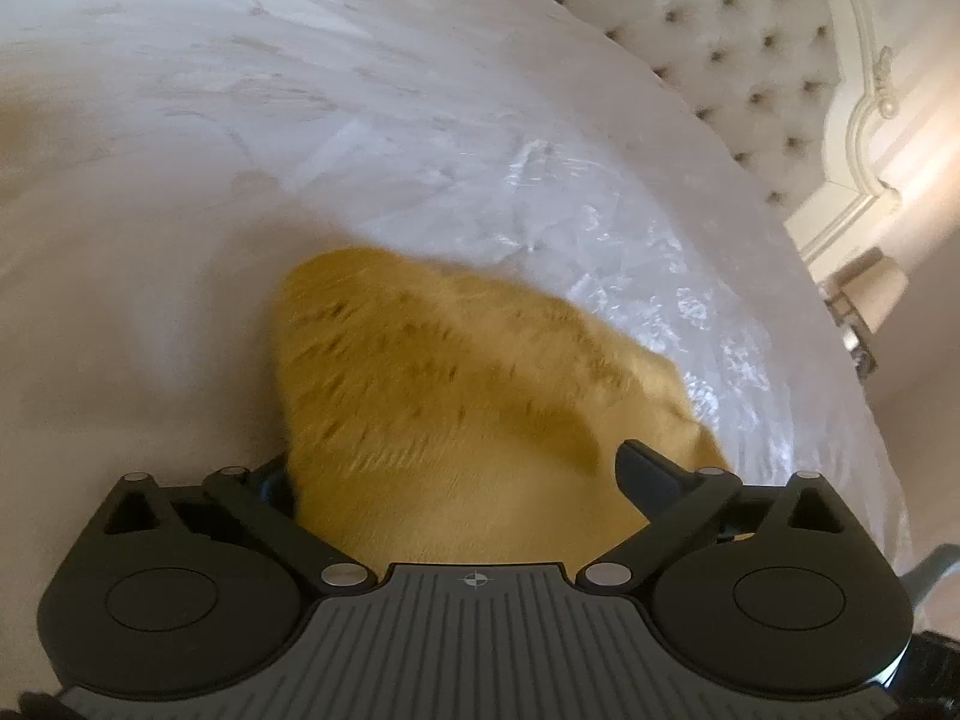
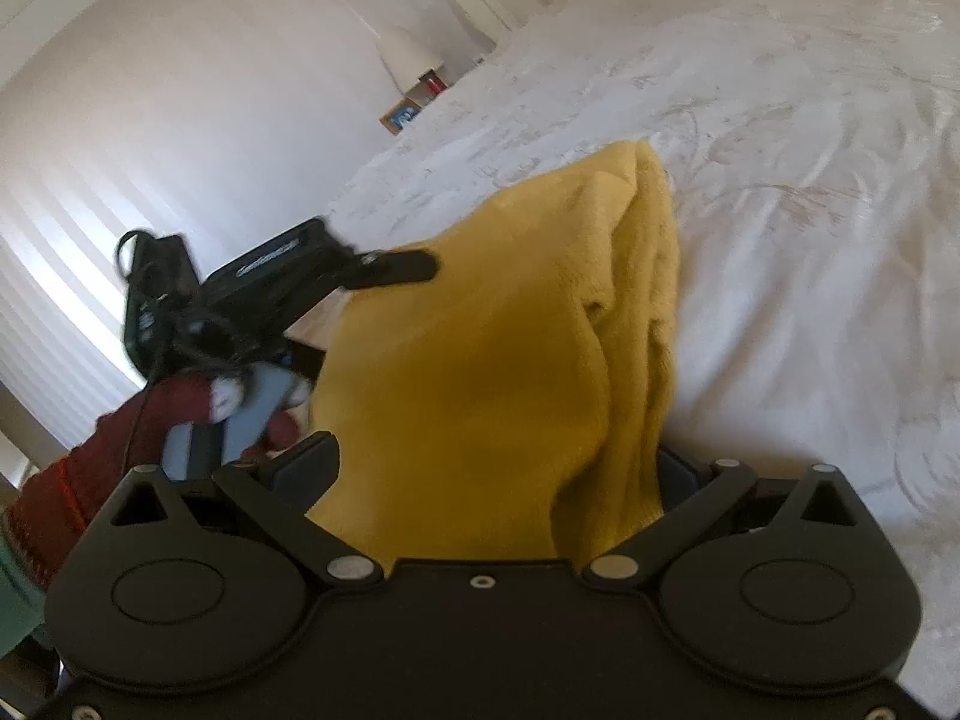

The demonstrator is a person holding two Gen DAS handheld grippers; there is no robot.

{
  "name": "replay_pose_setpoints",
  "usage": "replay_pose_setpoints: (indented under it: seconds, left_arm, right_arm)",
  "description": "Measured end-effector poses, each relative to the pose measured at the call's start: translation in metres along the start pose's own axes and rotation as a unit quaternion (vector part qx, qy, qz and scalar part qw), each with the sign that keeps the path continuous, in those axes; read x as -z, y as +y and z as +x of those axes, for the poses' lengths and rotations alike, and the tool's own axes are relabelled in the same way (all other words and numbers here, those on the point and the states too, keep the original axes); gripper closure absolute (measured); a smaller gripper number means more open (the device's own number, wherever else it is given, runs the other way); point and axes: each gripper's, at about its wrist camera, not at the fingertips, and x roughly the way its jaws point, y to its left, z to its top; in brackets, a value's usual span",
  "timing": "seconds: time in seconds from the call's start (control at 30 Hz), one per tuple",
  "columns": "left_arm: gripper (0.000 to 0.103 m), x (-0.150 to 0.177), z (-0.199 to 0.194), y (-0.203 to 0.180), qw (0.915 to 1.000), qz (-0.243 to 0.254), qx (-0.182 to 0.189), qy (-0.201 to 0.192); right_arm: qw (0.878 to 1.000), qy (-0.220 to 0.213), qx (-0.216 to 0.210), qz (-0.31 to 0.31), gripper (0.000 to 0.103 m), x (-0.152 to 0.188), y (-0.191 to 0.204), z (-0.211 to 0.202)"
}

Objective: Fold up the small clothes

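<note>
Both tools wide | yellow garment point(image 1: 456, 396) between | white bedspread point(image 1: 300, 120)

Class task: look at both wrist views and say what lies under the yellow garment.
The yellow garment rests on a white bedspread, which shows all around it. The part of the bedspread directly beneath is covered, so anything lying there cannot be seen.

A white bedspread point(image 1: 300, 120) meets a tufted headboard point(image 1: 738, 60); lamp point(image 1: 870, 294) beside.
</note>
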Motion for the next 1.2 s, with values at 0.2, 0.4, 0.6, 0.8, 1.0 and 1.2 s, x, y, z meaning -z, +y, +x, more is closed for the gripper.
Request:
replay_pose_setpoints:
  seconds: [0.2,0.4,0.6,0.8,1.0,1.2]
  left_arm:
    - [0.019,-0.007,0.003,-0.003,0.9998,-0.003,-0.014,0.016]
    - [0.074,-0.005,-0.008,-0.006,0.9994,-0.015,-0.030,-0.002]
    - [0.076,0.002,-0.041,-0.042,0.9973,0.044,-0.052,-0.027]
    - [0.077,0.024,-0.095,-0.060,0.9965,0.065,-0.046,-0.025]
    - [0.077,0.059,-0.142,-0.061,0.9980,0.047,-0.042,-0.009]
    - [0.077,0.094,-0.196,-0.072,0.9975,0.059,-0.036,-0.013]
  right_arm:
    - [1.000,0.000,-0.003,-0.016,0.000,0.001,0.003,0.006]
    - [0.999,0.016,0.022,0.018,0.073,-0.003,0.005,0.011]
    - [0.999,-0.021,0.027,0.031,0.078,-0.002,0.030,-0.018]
    - [1.000,-0.019,0.010,0.017,0.078,0.011,0.066,-0.068]
    - [1.000,0.007,-0.016,0.025,0.078,0.045,0.102,-0.107]
    - [0.998,0.012,-0.041,0.039,0.078,0.072,0.124,-0.147]
